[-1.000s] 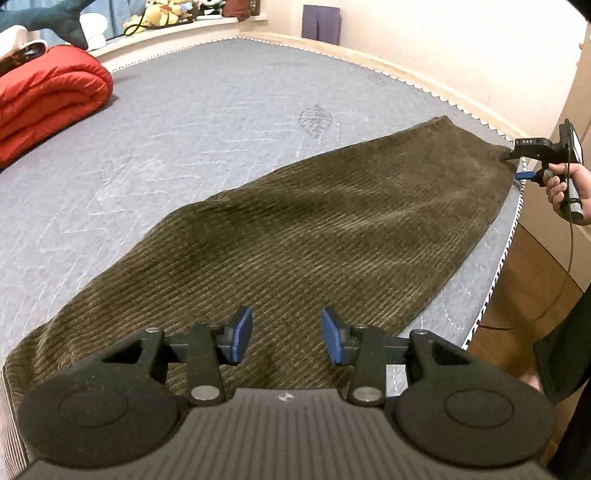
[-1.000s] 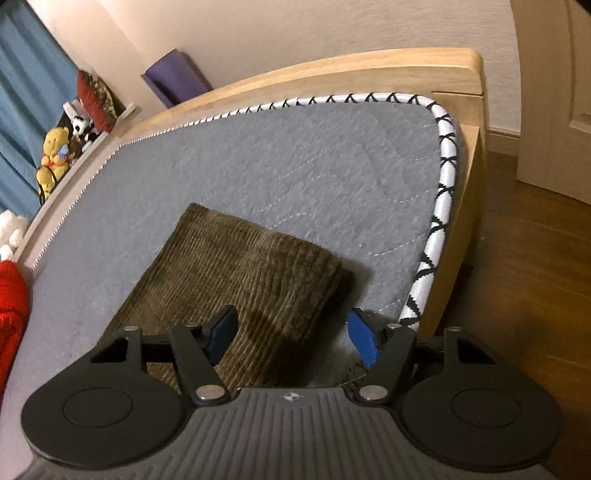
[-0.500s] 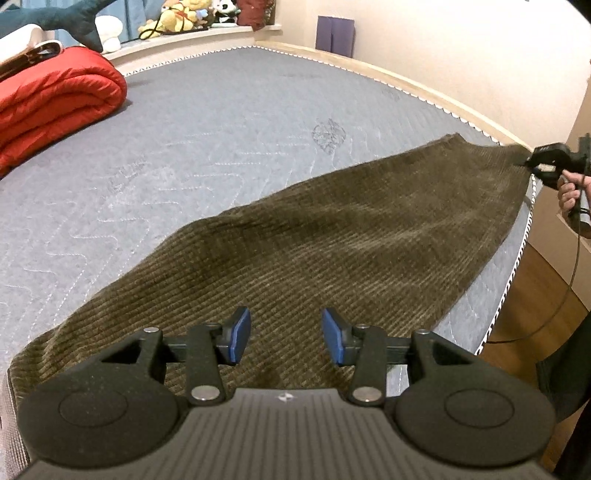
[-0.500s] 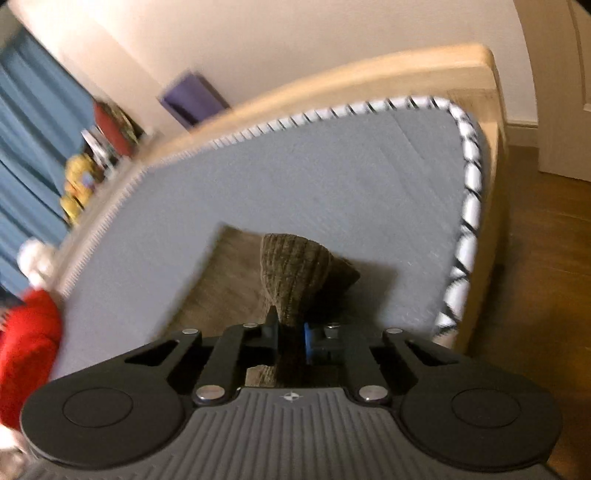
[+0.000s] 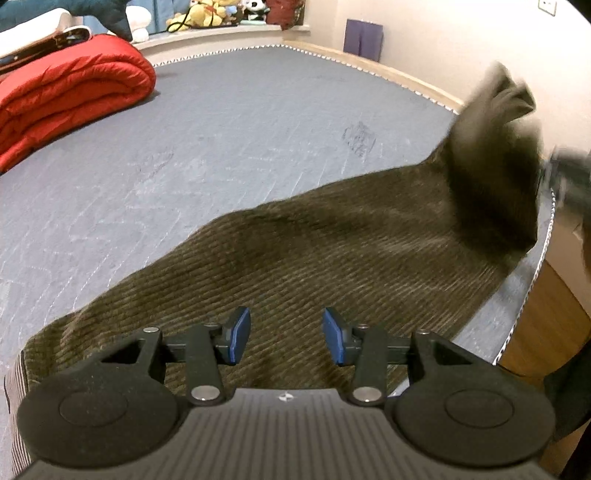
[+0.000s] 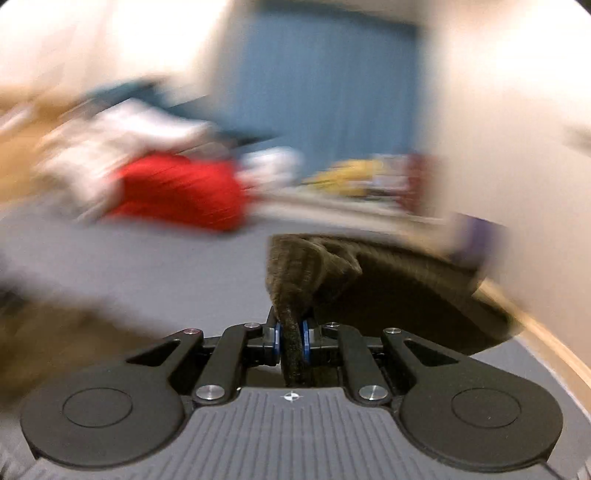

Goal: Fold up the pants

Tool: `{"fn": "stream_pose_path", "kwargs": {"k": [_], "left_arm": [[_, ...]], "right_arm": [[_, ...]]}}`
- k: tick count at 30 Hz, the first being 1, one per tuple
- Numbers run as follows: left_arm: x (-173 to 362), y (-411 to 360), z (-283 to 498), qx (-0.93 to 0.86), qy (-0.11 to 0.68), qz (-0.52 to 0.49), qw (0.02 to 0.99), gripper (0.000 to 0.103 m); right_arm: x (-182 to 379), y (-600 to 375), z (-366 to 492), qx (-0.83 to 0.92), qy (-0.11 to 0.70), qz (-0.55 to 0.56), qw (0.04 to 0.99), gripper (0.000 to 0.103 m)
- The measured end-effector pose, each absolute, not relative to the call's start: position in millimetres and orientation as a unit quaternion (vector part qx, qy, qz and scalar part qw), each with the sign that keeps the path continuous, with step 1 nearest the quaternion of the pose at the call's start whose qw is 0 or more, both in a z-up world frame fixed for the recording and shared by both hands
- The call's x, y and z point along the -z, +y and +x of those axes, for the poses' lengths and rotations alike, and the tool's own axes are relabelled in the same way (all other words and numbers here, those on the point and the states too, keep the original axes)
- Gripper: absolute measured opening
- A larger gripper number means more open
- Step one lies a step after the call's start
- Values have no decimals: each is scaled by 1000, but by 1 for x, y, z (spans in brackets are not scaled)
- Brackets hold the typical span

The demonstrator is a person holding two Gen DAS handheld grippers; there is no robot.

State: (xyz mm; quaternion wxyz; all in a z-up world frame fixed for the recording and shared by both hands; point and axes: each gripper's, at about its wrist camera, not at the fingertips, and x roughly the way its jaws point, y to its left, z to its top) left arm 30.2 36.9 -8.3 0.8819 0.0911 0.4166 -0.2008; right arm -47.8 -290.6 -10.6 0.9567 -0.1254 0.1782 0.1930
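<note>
Your left gripper (image 5: 286,338) hangs over the near end of the pants (image 5: 314,258), its blue-padded fingers (image 5: 238,334) spread wide apart with nothing between them. Brown corduroy shows through the gap, but you cannot tell from this view whether the pads touch the cloth.

The pants lie lengthwise on the grey mattress (image 5: 221,122), running from below your left gripper toward the far right edge of the bed. Most of the fabric rests flat. The far end is lifted off the mattress and stands up in a blurred, bunched peak near the right edge of the left wrist view.

Your right gripper (image 6: 291,338) is clenched on that lifted end: a thick fold of corduroy is pinched between its blue pads (image 6: 306,338) and rises in front of them, and the rest of the pants (image 6: 406,306) sags away to the right in a dark curve above the mattress (image 6: 147,273). The right wrist view is heavily smeared, so little beyond the gripper and the pinched cloth is sharp.

A rolled red blanket (image 5: 70,92) lies on the mattress at the far left, well apart from the pants. Stuffed toys (image 5: 207,16) sit on a ledge behind the bed, and a purple object (image 5: 364,38) leans against the far wall.
</note>
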Motion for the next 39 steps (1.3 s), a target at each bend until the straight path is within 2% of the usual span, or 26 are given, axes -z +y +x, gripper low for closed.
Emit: {"fn": "stream_pose_path", "kwargs": {"k": [4,5,6,7,10,13,14,16,20,26,30,31,32,36,39], "left_arm": [[14,35,32,200,426,97,877,50],[14,34,32,202,426,95,877,52],[14,33,32,204,425,94,877,53],[14,32,32,208,424,94,876,57],[16,28,32,218,421,98,875,57],[18,23,39,226,422,79,875,57],[19,21,43,229,423,67,874,57],[19,19,52,237,422,31,874,57],[23,15,77,240,429,-71,868,56],[43,10,123,215,441,-204,847,54],[67,7,147,193,482,-253,817,53],[72,5,151,192,488,-258,812,53],[76,2,153,191,491,-257,810,53],[80,-3,162,200,492,-259,807,53],[81,-4,164,198,490,-261,808,53]], "right_arm": [[74,-220,-60,-285,277,-228,889,15],[82,-214,-64,-291,285,-240,881,21],[85,-211,-68,-285,279,-247,883,21],[83,-211,-68,-284,279,-245,884,22],[64,-231,-60,-302,304,-169,887,26],[44,-246,-57,-317,300,-108,893,39],[39,-252,-58,-321,293,-96,896,45],[31,-259,-58,-319,283,-73,902,49],[31,-260,-52,-324,284,-72,900,50],[60,-229,-43,-338,310,-141,877,52],[71,-217,-43,-337,316,-163,872,50],[69,-218,-44,-338,314,-162,873,39],[67,-218,-44,-338,315,-161,872,19],[58,-220,-52,-347,300,-167,873,16],[31,-228,-70,-371,258,-177,874,15]]}}
